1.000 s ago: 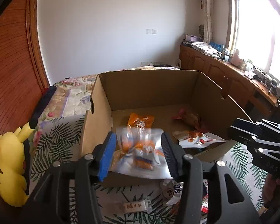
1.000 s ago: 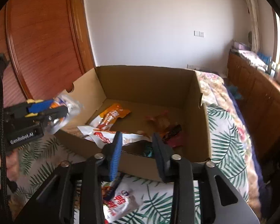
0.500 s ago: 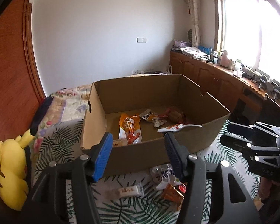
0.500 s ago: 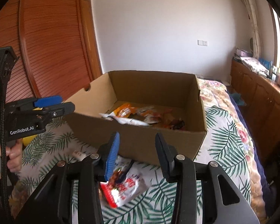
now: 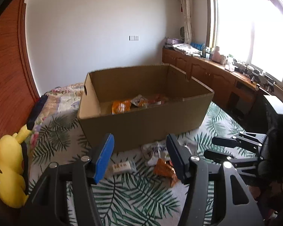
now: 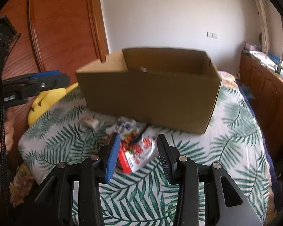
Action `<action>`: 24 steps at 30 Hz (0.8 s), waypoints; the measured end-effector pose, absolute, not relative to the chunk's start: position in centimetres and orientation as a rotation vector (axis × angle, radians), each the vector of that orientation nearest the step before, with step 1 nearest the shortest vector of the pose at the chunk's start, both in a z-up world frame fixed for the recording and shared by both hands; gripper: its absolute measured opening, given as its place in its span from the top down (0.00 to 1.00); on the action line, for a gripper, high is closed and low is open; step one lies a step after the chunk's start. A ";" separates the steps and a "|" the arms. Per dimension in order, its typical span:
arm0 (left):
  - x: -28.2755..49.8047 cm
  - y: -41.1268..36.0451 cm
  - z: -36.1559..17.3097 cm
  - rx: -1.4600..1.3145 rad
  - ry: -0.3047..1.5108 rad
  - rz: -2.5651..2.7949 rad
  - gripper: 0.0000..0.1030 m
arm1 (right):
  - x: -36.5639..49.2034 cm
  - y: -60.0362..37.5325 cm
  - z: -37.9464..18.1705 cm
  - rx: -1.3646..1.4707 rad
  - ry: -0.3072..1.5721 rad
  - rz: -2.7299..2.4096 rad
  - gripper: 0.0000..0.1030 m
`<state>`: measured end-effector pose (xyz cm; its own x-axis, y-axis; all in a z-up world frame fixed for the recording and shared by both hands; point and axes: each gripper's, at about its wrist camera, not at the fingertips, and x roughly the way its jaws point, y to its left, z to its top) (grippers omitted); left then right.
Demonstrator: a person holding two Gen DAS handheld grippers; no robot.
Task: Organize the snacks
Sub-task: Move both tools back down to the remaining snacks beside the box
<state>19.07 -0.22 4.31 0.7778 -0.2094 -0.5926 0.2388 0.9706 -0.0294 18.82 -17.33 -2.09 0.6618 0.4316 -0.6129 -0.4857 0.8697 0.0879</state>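
Observation:
An open cardboard box (image 5: 145,120) stands on the leaf-print bed and holds several snack packets (image 5: 121,106). In the left wrist view, loose snacks lie in front of it: a small white bar (image 5: 121,166), a white pack (image 5: 154,150) and an orange pack (image 5: 165,169). My left gripper (image 5: 139,157) is open and empty above them. My right gripper (image 6: 138,156) is open, low over a red-and-white snack bag (image 6: 139,150) in front of the box (image 6: 151,92). The bag lies between the jaws, not clamped.
A yellow plush toy (image 5: 6,169) lies at the bed's left edge by the wooden wardrobe (image 5: 7,75). A wooden counter (image 5: 217,75) with clutter runs under the window on the right. The bed edge (image 6: 28,162) drops off at the left.
My left gripper let go of the clear snack pack into the box and pulled back and down. My right gripper dropped toward the red-and-white bag and opened wider.

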 end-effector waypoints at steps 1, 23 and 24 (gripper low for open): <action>19.1 -0.2 3.7 0.050 0.644 -0.239 0.44 | 19.0 -17.4 -2.5 -0.082 0.680 0.515 0.60; 20.7 -3.6 -3.8 -0.050 0.781 -0.282 0.44 | 20.2 -17.1 -5.5 -0.097 0.756 0.482 0.46; 20.8 -3.9 -3.9 -0.051 0.785 -0.284 0.44 | 20.2 -17.1 -5.5 -0.097 0.756 0.480 0.46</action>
